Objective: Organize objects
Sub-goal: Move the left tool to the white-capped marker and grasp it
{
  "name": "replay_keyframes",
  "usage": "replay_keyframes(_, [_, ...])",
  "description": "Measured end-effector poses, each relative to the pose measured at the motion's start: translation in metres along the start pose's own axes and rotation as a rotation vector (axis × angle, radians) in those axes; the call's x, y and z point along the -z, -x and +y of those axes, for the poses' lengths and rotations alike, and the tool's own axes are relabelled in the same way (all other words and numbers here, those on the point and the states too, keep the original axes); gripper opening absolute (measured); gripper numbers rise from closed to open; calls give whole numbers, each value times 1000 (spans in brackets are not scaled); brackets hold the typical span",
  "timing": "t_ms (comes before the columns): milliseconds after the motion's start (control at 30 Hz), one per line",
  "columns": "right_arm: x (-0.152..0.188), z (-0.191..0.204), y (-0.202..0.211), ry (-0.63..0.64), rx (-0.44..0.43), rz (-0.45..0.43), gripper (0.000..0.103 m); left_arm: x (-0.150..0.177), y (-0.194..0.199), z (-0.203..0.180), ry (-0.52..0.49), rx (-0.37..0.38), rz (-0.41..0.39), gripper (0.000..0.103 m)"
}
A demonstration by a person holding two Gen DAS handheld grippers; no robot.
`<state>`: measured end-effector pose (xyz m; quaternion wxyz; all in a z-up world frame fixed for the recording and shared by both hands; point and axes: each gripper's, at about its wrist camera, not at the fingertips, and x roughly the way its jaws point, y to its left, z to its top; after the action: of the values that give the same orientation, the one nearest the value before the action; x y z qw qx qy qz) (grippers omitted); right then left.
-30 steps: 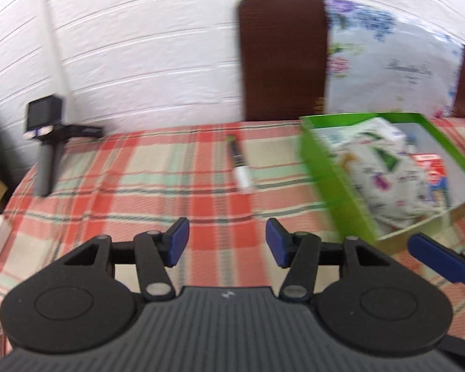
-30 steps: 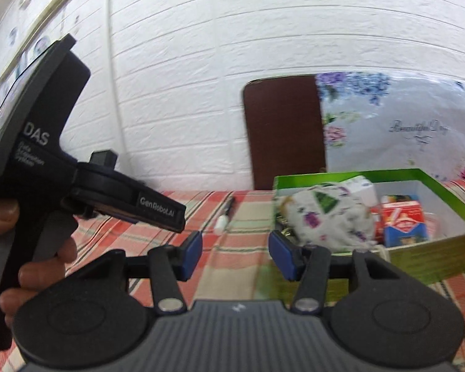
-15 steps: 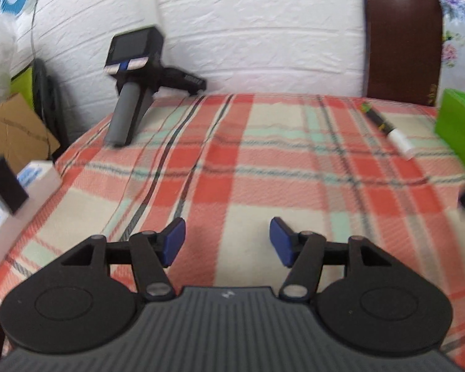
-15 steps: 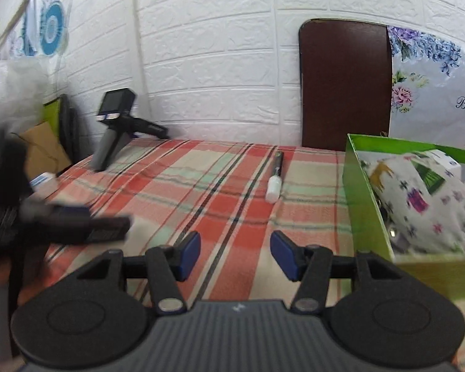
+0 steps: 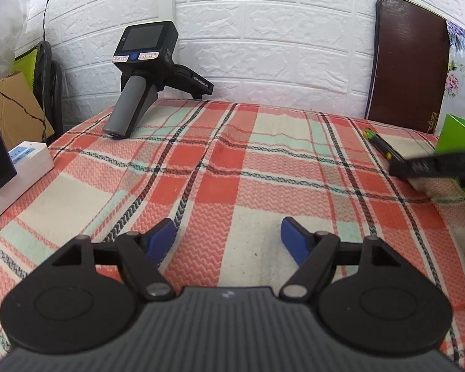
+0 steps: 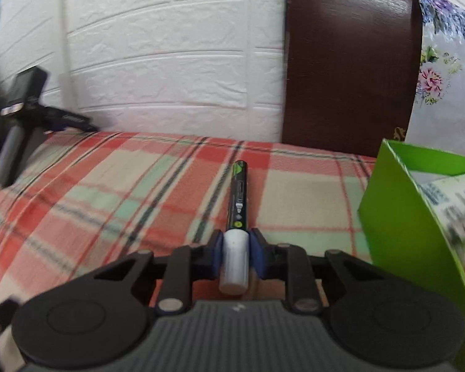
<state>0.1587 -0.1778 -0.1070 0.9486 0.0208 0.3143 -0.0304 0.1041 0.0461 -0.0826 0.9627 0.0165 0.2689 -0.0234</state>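
A black marker (image 6: pixel 239 192) with a white cap lies on the plaid tablecloth (image 6: pixel 124 192), pointing toward the wall. My right gripper (image 6: pixel 235 249) is shut on the white cap, one blue pad on each side. The green box (image 6: pixel 400 217) stands just right of it, with a patterned packet partly visible inside. In the left wrist view the marker (image 5: pixel 381 145) lies at the far right beside the box corner (image 5: pixel 458 131), with part of the right gripper's dark body blurred across it. My left gripper (image 5: pixel 229 238) hovers over bare cloth, its jaws opening with nothing between them.
A spare black handheld gripper device (image 5: pixel 145 71) stands at the table's back left corner. A white power strip (image 5: pixel 21 162) with a black adapter lies off the left edge, beside a cardboard box (image 5: pixel 9 108). A brown chair back (image 6: pixel 347 62) leans on the white brick wall.
The left wrist view swung left, away from the green box, and the left jaws widened. The right gripper came forward and down to the marker and closed on its white cap.
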Motion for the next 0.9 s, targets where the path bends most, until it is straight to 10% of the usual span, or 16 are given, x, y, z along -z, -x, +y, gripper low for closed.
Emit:
replay_keyframes(367, [108,3,163,107,-222,6,20,-5,-4,4,30,-15,49,88])
replay_keyframes(467, [110,0,174,105,-207,2,27,-12,13,6,92,-23,136,84])
replay_keyframes(700, [116,-5,177,91,-237,-8,38,-18,72,-53,97,224,325,76])
replay_keyframes(867, [117,-17,178,27,-300,-12,20,0,62,-105,4,233,422,75])
replay_keyframes(900, [118,-21,181,12,-316,-15,20,0,64,-114,-39,242,409,55])
